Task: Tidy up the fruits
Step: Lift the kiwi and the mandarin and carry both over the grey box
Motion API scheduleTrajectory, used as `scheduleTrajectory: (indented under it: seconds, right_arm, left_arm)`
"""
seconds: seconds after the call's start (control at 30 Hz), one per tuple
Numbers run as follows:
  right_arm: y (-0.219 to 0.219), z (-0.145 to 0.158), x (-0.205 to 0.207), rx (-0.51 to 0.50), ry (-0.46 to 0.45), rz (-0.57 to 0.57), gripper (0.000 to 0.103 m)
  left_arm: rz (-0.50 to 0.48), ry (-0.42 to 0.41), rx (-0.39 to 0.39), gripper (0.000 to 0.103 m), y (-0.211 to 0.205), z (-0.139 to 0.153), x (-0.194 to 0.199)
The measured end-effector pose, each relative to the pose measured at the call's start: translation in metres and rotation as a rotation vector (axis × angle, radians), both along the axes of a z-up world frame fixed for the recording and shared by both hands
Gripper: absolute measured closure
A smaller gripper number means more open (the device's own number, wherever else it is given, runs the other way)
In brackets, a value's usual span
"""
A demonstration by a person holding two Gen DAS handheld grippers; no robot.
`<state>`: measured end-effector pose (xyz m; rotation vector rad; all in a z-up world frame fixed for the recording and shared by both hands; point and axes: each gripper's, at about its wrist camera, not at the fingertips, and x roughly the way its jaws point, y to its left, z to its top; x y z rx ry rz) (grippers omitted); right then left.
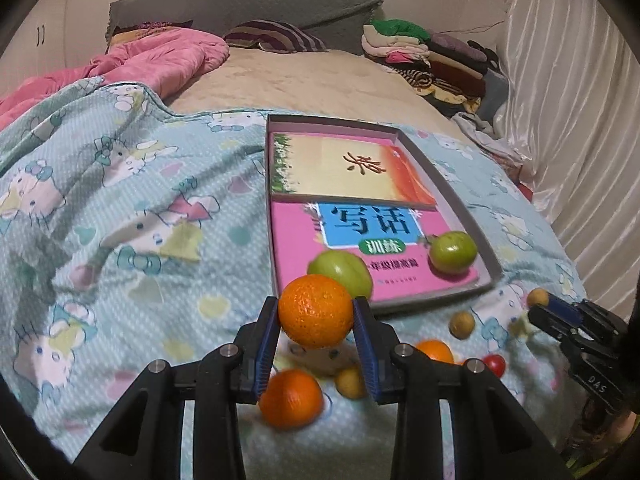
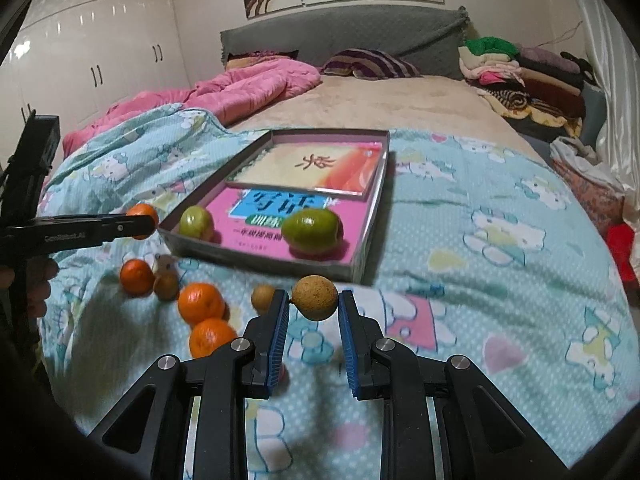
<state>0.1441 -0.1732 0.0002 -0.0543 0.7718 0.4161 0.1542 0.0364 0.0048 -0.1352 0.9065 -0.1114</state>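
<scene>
My left gripper (image 1: pixel 316 316) is shut on an orange (image 1: pixel 315 310) and holds it above the blanket, just short of the grey box's (image 1: pixel 448 196) near edge. Two green fruits (image 1: pixel 453 252) (image 1: pixel 342 270) lie in the box on a pink book. My right gripper (image 2: pixel 314 306) is shut on a small brown round fruit (image 2: pixel 315 297), lifted near the box's front edge (image 2: pixel 256 258). Loose oranges (image 2: pixel 201 304) (image 2: pixel 212 336) (image 2: pixel 137 277) and small brown fruits (image 2: pixel 263 298) lie on the blanket left of it. The left gripper with its orange (image 2: pixel 141 216) shows at the left of the right wrist view.
The fruits lie on a light blue cartoon blanket (image 1: pixel 120 220) on a bed. A pink quilt (image 1: pixel 160 60) and striped pillow (image 1: pixel 276 36) are at the head. Folded clothes (image 1: pixel 432 56) are piled at the far right. A red cherry tomato (image 1: pixel 495 364) lies near the right gripper (image 1: pixel 538 304).
</scene>
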Motion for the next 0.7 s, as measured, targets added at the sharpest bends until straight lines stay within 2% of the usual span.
scheduleTrajectory:
  seconds: [0.7]
  right_arm:
    - [0.016,-0.005,0.058,-0.028,0.048,0.023,0.077]
  left_arm:
    - [-0.03,0.042,-0.008,0.066,-0.005,-0.005,0.063]
